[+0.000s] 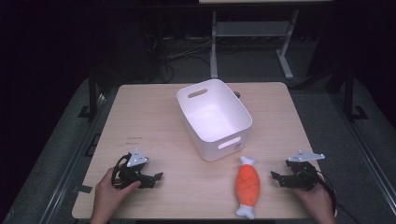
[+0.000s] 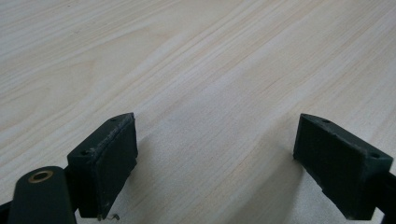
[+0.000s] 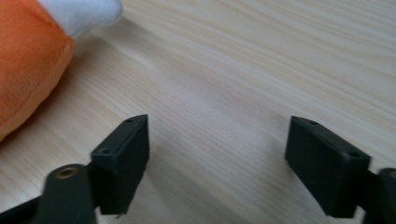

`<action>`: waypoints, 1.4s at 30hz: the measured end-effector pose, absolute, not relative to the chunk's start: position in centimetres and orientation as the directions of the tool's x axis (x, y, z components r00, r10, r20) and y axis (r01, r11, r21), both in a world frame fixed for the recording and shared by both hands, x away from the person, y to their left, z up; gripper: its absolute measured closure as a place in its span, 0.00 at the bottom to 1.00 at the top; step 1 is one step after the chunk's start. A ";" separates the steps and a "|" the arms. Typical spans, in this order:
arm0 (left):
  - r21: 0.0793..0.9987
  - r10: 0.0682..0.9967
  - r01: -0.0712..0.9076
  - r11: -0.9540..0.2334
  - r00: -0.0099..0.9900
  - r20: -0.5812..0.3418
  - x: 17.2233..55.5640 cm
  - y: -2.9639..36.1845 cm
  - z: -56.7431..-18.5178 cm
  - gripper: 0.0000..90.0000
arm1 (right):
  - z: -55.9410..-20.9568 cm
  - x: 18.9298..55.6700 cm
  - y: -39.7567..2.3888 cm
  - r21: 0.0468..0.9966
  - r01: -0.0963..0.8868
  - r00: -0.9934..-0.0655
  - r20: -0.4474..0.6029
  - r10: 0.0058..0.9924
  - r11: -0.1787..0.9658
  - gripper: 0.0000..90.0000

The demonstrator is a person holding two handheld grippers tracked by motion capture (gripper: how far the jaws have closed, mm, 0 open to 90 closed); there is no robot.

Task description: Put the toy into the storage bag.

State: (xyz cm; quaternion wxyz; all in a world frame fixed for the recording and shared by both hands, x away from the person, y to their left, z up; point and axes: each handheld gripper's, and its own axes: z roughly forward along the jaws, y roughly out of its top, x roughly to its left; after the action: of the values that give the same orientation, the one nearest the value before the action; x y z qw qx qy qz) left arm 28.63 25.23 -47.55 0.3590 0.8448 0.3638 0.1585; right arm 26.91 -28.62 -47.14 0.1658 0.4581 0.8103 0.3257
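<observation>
plush toy [image 1: 246, 185] | beside right gripper [image 1: 276, 177], gaping | left gripper [image 1: 156, 178] gaping | high view: bin [image 1: 214, 117]

Wooden table [image 1: 154, 121] carries white bin [image 1: 214, 117], orange toy [image 1: 246, 185].

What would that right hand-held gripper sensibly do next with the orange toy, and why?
Probably slide sideways toward the plush toy and straddle its middle. The right hand-held gripper rests on the table beside the toy, jaws open and empty, apart from it. The white bin stands empty just beyond, a likely destination.
</observation>
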 end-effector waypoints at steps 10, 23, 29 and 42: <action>0.722 0.728 0.501 -0.477 0.685 0.007 28.6 25.2 -47.5 0.14 | -45.7 27.1 -28.4 0.652 0.636 -0.577 0.047 0.815 0.413 0.90; 0.722 0.728 0.501 -0.478 0.685 0.007 28.6 25.2 -47.5 0.14 | -44.7 28.1 -27.4 0.652 0.624 -0.613 0.068 0.787 0.430 1.00; 0.722 0.728 0.501 -0.478 0.685 0.007 28.6 25.2 -47.5 0.14 | -44.4 28.5 -26.7 0.661 0.612 -0.627 0.073 0.775 0.433 1.00; 0.722 0.728 0.501 -0.478 0.685 0.007 28.6 25.2 -47.5 0.14 | -44.3 29.8 -24.5 0.653 0.598 -0.663 0.079 0.744 0.464 1.00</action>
State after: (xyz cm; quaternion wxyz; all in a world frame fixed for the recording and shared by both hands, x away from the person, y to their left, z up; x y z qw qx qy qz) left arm 28.64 25.23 -47.55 0.3589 0.8449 0.3637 0.1585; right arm 29.76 -24.51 -44.28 0.1092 0.3955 0.8486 0.3339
